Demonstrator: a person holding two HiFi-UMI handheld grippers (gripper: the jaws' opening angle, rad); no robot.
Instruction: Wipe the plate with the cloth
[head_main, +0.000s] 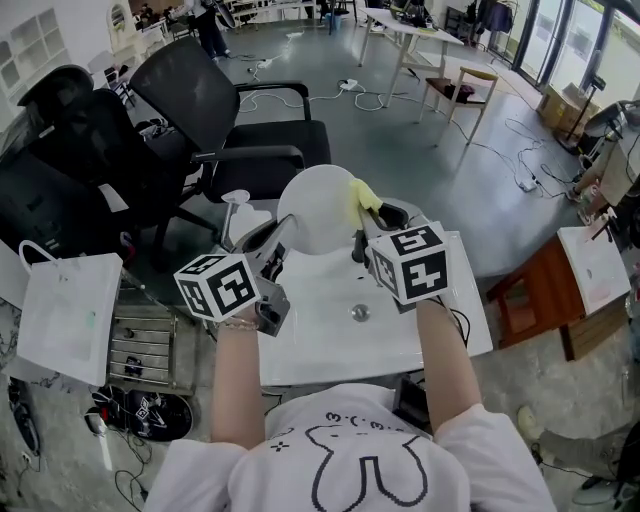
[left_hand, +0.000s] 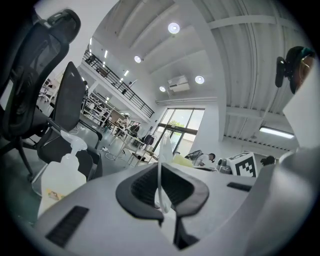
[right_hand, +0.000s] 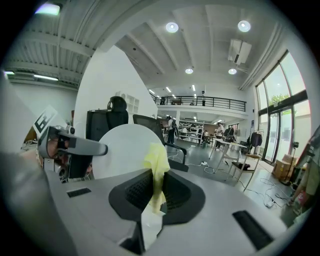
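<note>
Close in, the left gripper (left_hand: 162, 192) clamped the plate (head_main: 315, 210) by its rim, upright over the basin (head_main: 330, 345) — presumably so the right gripper (right_hand: 155, 195), pinching the yellow cloth (right_hand: 157, 162), could wipe its face.

The plate (head_main: 318, 208) is plain white. The cloth (head_main: 366, 196) at its right edge is bright yellow. Below the plate, the left gripper (head_main: 283, 232) and right gripper (head_main: 362, 222) each carry a cube — white with black square patterns. Behind the plate the chairs (head_main: 250, 120) are black, and the floor (head_main: 400, 150) is grey.
</note>
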